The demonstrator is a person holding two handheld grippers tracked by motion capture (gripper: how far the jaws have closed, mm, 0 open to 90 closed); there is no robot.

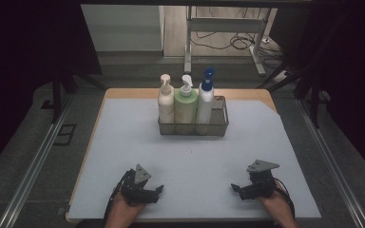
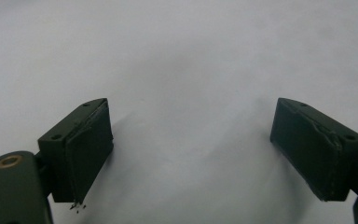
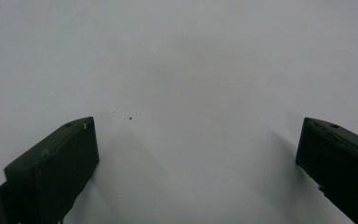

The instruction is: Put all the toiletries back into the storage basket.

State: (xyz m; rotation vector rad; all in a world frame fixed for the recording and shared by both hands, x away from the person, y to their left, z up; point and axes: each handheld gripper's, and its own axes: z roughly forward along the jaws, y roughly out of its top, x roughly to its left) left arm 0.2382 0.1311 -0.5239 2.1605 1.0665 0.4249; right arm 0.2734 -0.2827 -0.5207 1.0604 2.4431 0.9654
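Three pump bottles [image 1: 186,102] upright in wire basket [image 1: 221,124], far table side. Likely weighty, smooth, slippery – grip body below pump neck. Left gripper [image 1: 153,192], right gripper [image 1: 239,189] low near front edge – both jaws apart, empty.

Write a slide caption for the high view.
Three pump bottles in a wire mesh basket; open left gripper and right gripper near.
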